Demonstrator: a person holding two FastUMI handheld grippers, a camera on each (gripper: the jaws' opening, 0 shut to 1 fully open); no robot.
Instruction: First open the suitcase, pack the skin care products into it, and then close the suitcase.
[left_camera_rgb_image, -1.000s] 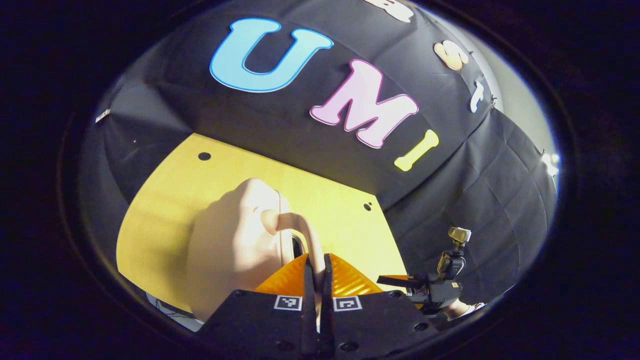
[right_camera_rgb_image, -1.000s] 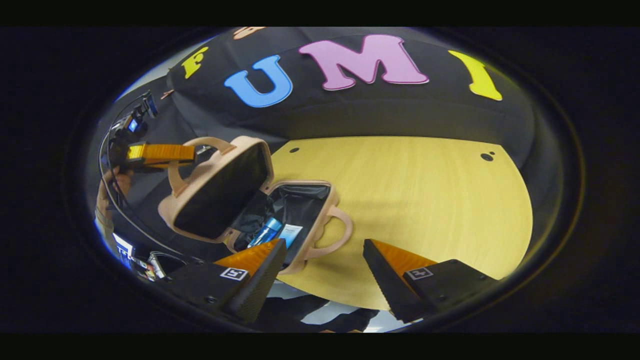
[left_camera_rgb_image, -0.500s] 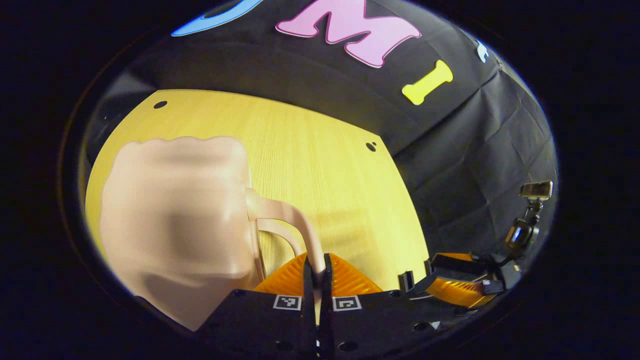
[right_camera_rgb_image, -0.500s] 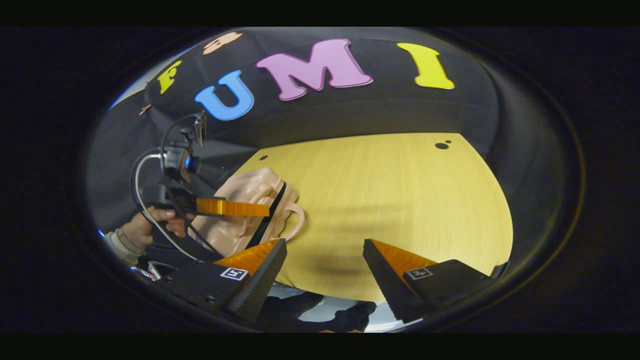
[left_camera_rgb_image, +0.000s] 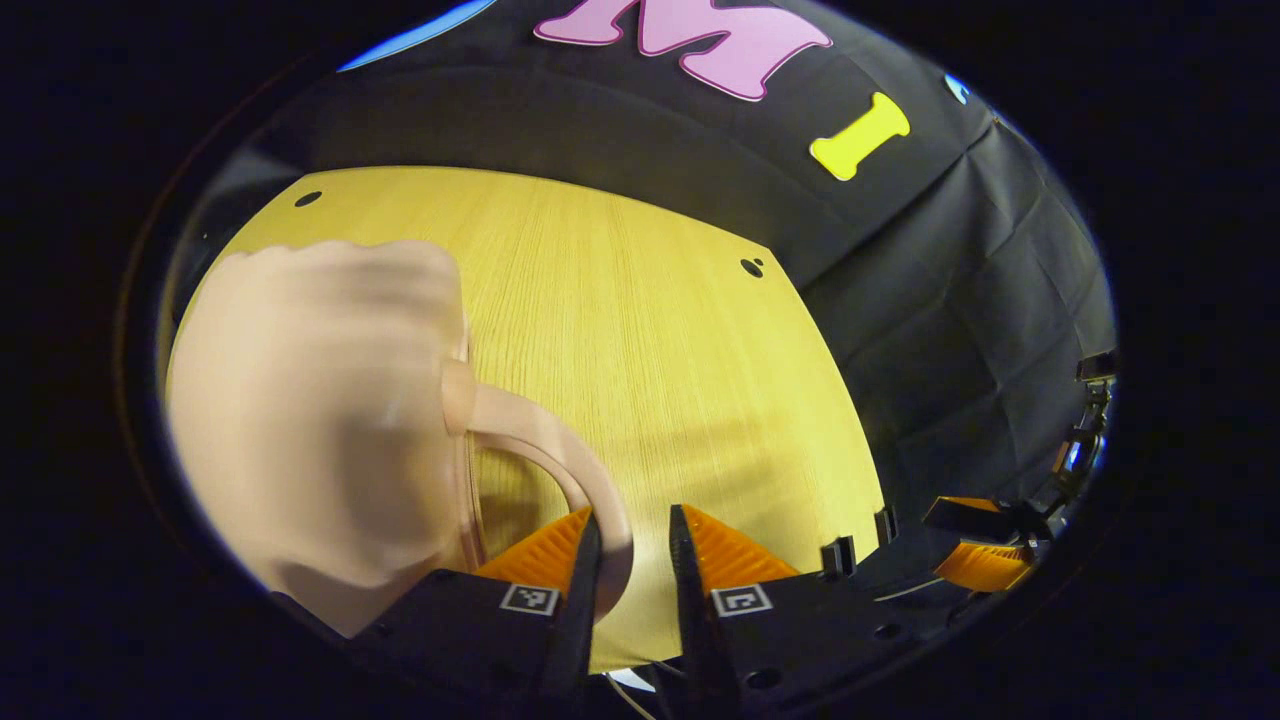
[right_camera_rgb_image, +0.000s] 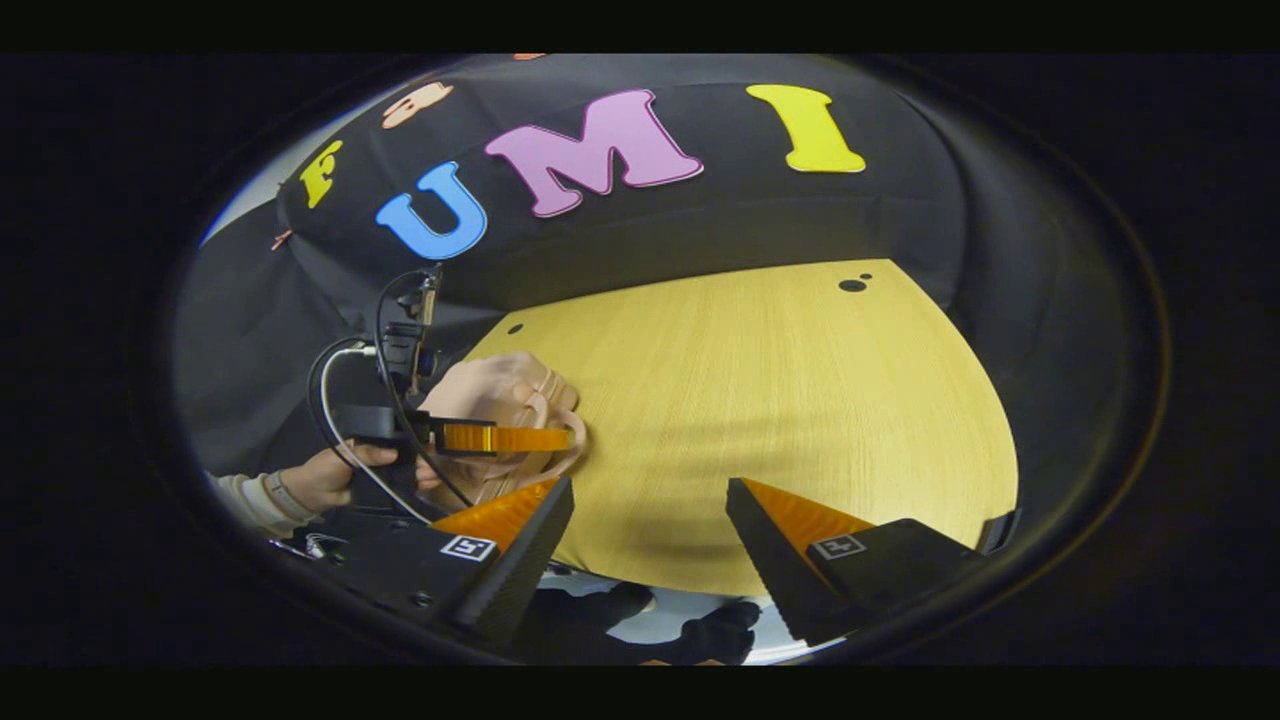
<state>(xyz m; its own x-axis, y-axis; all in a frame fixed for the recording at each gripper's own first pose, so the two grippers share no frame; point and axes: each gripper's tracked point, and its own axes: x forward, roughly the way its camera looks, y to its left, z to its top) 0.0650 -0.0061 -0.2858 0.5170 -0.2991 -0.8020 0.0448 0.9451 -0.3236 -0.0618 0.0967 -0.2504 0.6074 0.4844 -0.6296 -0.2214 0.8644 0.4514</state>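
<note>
suitcase (left_camera_rgb_image: 310, 420) lies shut on the desk's (left_camera_rgb_image: 650, 340) left side. my left tongs (left_camera_rgb_image: 634, 560) stand slightly parted, its handle (left_camera_rgb_image: 560, 455) between the fingers, not squeezed. my right tongs (right_camera_rgb_image: 650, 545) gape wide over bare desk.

1 suitcase (left_camera_rgb_image: 310, 420), 1 table (left_camera_rgb_image: 650, 330), 2 grippers: left gripper (left_camera_rgb_image: 635, 565), right gripper (right_camera_rgb_image: 650, 540).

Closed beige suitcase (left_camera_rgb_image: 310, 420) on table
</note>
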